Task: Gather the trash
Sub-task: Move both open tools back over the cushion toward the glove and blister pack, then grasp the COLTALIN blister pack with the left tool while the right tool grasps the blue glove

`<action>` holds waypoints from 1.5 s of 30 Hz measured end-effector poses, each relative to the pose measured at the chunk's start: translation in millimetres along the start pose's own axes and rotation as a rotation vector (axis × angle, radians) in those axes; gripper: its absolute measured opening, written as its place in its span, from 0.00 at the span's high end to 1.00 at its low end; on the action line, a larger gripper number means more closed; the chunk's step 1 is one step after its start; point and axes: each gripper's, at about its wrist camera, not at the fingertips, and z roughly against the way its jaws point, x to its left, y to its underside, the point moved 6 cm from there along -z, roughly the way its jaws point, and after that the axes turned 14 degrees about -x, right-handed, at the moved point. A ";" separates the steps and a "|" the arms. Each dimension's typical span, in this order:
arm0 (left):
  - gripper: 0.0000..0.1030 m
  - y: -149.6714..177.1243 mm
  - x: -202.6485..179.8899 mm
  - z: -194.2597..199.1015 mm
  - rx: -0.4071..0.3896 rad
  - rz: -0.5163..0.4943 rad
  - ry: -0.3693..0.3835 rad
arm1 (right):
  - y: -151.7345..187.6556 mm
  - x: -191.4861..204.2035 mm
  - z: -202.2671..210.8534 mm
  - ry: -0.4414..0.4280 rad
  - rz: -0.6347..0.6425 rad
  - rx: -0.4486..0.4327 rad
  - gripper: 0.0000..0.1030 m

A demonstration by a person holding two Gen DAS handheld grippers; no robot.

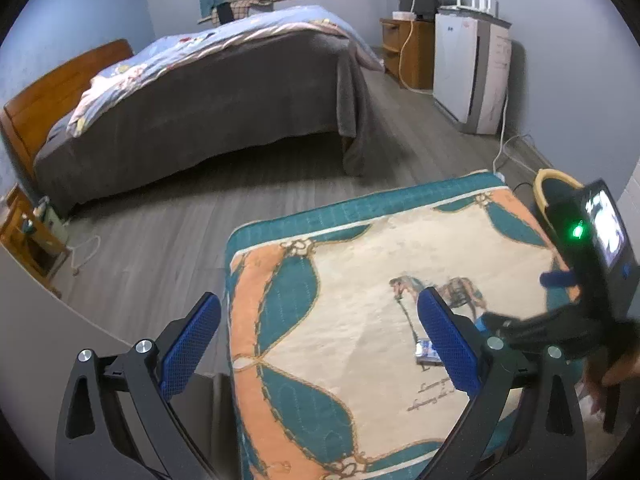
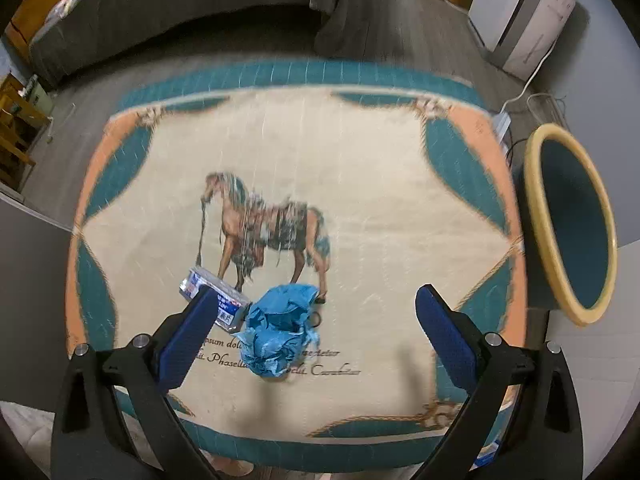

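A bedroom with grey plank flooring holds a table under a horse-print cloth (image 2: 360,152), a bed (image 1: 208,92) lying beyond it at 11 o'clock. The right gripper (image 2: 316,332) hangs over the cloth with jaws wide and empty, a crumpled blue wad (image 2: 280,332) between its fingers, a small printed packet (image 2: 214,294) touching it at 10 o'clock, and a yellow-rimmed bin (image 2: 572,216) at 3 o'clock off the table. The left gripper (image 1: 320,344) is equally wide and empty above the table's left edge.

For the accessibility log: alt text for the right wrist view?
Open right gripper hovers over a crumpled blue paper wad and a small clear plastic wrapper on a horse-print cloth-covered table; a yellow-rimmed teal bin stands beside it, right.
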 end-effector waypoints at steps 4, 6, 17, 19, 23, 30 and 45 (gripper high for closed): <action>0.05 3.9 1.8 -9.5 0.028 0.004 -0.002 | 15.9 9.2 -18.5 -0.026 -0.001 0.070 0.26; 0.05 5.2 0.1 -12.5 0.036 0.003 0.005 | 21.6 13.5 -24.6 -0.067 -0.028 0.100 0.42; 0.05 47.5 -47.2 -48.8 0.204 0.029 0.084 | 5.5 -25.5 -14.5 -0.026 -0.095 0.081 0.71; 0.05 56.1 -62.3 -53.5 0.219 -0.019 0.089 | 2.5 -38.2 -12.9 0.013 -0.095 0.068 0.71; 0.05 69.5 -86.2 -62.5 0.242 -0.059 0.129 | 1.5 -55.5 -14.4 0.029 -0.133 0.075 0.71; 0.09 106.1 -118.1 -82.3 0.331 -0.091 0.189 | 1.1 -63.2 -20.0 0.033 -0.143 0.089 0.71; 0.43 113.7 -119.5 -96.8 0.341 -0.045 0.211 | 4.2 -54.5 -41.2 0.001 -0.122 0.135 0.63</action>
